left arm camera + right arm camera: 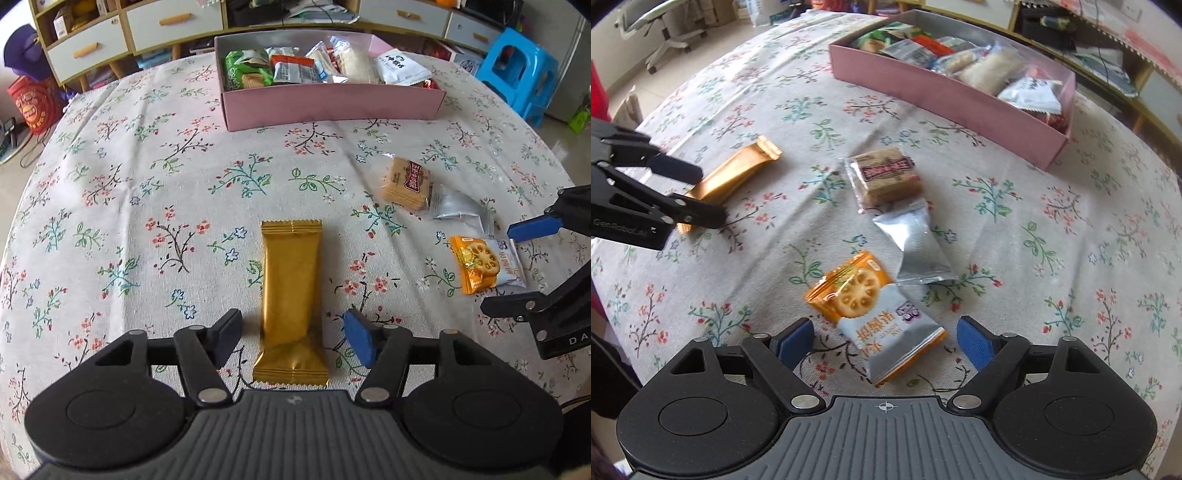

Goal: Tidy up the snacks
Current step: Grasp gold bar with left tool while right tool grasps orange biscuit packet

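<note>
A long gold snack bar (290, 299) lies on the floral tablecloth between the open fingers of my left gripper (293, 338), which straddles its near end without touching. It also shows in the right wrist view (733, 177). My right gripper (884, 343) is open around the near end of an orange-and-white lotus-root biscuit packet (875, 317). A silver packet (918, 245) and a brown biscuit packet (886, 179) lie just beyond it. The pink box (332, 101) at the far side holds several packets.
The round table with the floral cloth (147, 184) drops off at its edges. Cabinets with drawers (88, 48) and a blue plastic stool (521, 74) stand beyond the table. An office chair (661, 26) stands on the floor to the far left.
</note>
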`<state>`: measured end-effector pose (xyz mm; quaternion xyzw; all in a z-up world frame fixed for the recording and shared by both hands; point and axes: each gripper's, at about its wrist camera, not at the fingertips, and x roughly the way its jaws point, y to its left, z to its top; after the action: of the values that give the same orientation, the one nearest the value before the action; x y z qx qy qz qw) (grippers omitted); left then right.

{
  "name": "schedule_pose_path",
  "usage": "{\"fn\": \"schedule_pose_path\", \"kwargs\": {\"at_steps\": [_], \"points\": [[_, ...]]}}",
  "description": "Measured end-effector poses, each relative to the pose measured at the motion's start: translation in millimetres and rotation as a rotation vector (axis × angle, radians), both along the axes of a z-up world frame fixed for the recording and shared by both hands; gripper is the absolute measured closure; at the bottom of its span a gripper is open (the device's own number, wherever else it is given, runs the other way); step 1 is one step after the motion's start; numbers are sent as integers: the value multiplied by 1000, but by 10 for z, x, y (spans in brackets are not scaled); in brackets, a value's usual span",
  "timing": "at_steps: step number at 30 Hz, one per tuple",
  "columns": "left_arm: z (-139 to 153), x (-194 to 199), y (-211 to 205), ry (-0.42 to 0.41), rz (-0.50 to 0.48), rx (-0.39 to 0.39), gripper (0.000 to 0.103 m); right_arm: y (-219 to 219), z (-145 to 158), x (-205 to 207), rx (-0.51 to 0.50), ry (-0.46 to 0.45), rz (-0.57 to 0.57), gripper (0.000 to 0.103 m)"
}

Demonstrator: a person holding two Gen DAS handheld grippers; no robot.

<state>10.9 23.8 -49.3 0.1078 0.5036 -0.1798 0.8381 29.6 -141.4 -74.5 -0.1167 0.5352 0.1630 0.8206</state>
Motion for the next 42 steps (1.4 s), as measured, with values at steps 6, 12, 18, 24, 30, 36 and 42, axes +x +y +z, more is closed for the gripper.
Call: {"fn": "schedule_pose_path", "kwargs": {"at_steps": [6,12,18,24,30,36,42], "points": [[-25,16,-35,-21,-7,4,41,28,53,-12,32,32,0,51],[-18,19,-44,-21,-11,-3,49,88,69,-50,75,58,14,54],[-6,13,-55,-26,-19,-3,57,180,43,-53,38,6,46,50],[10,37,-51,-24,-18,-4,72,248,18,10,29,-14,45,51],[33,51,-19,-26,12,-3,77,323,52,56,32,-20,30,65],[106,97,60,-28,46,-32,77,326,160,105,79,-29,2,66],[251,158,107,-45,69,-72,77,280,339,162,145,-46,-37,66]]}}
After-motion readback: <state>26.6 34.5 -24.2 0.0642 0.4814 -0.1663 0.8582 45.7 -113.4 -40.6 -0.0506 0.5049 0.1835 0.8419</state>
